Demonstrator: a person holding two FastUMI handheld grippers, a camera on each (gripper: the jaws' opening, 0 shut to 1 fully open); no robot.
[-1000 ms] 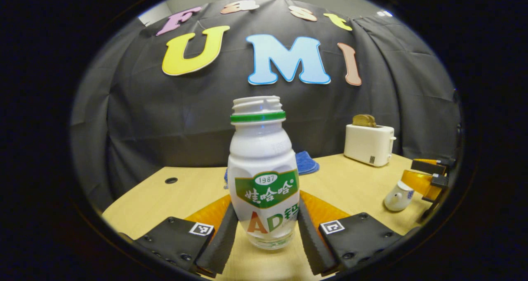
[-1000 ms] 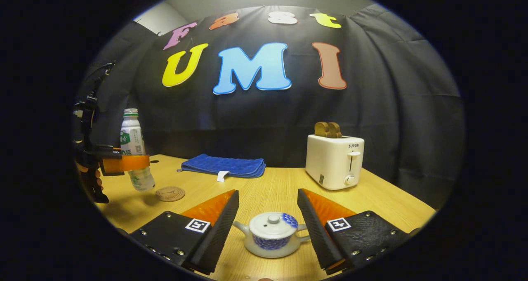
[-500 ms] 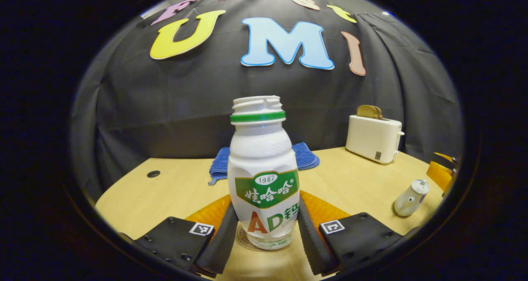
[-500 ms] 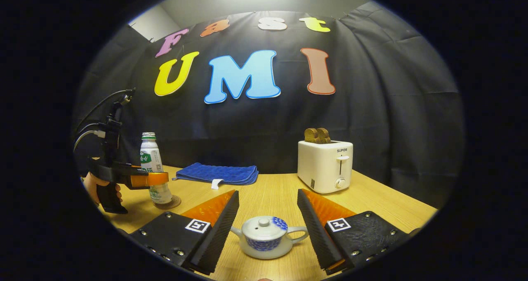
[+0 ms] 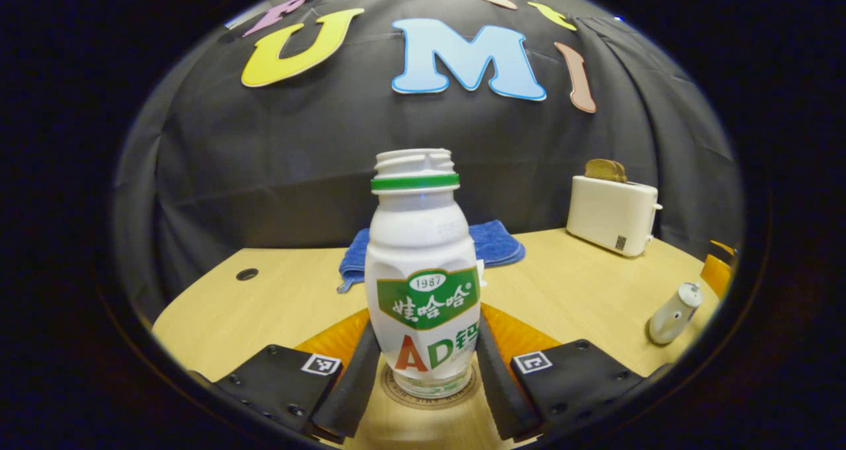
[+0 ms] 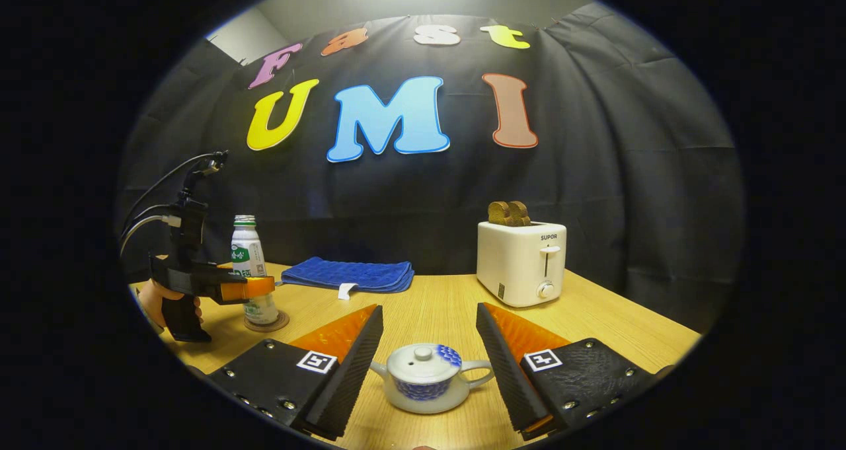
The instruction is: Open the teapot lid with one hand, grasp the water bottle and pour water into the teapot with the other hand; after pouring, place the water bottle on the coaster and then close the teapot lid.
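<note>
In the left gripper view the white water bottle (image 5: 421, 285), uncapped with a green neck ring, stands upright on the round cork coaster (image 5: 396, 389). My left gripper (image 5: 426, 371) is shut on its lower body, a finger pressing each side. The right gripper view has the same bottle (image 6: 251, 265) on the coaster (image 6: 283, 320) at far left, with the left gripper (image 6: 248, 288) around it. The white-and-blue teapot (image 6: 429, 377) sits with its lid on, between the fingers of my open right gripper (image 6: 429, 364), untouched. The teapot (image 5: 671, 308) also appears at far right in the left gripper view.
A white toaster (image 6: 522, 262) with toast stands at the back right of the wooden table (image 6: 436, 304). A folded blue cloth (image 6: 347, 275) lies at the back, behind the bottle. A hand (image 6: 155, 301) holds the left gripper's handle.
The left gripper has carried the bottle down and set it on the coaster. The right gripper has drawn back slightly, staying open around the lidded teapot.
</note>
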